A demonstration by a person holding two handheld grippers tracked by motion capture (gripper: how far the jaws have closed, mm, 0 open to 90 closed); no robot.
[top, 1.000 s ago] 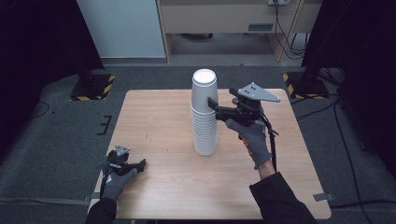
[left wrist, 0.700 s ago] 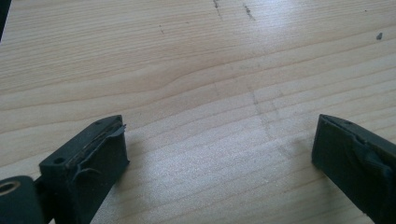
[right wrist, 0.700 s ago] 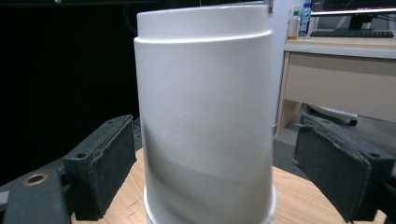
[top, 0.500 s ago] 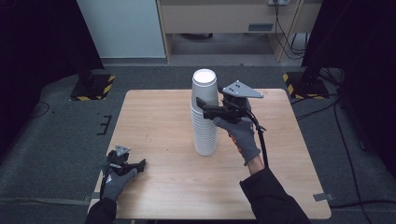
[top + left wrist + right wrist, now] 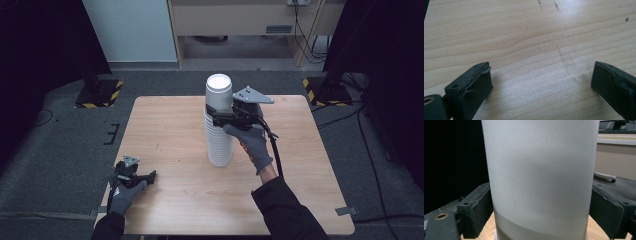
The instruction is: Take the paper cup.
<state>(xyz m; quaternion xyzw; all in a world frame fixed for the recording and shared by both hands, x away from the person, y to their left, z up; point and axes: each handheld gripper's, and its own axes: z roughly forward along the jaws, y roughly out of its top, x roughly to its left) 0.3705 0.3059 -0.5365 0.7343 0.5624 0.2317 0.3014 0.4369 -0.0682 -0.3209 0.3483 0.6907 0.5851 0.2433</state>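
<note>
Right tool [image 5: 216, 114] astride cup stack [image 5: 219, 135], seemingly touching

In the right gripper view, the top cup [image 5: 541, 175] is cut off by the upper frame edge, so its rim is out of frame. The cups below it are cut by the lower edge. Whether the jaw pads touch the cup wall cannot be determined.

In the high view, the right gripper [image 5: 216, 116] covers part of the stack [image 5: 220, 142] at frame centre.

In the left gripper view, the right-hand jaw is cut by the right frame edge.
</note>
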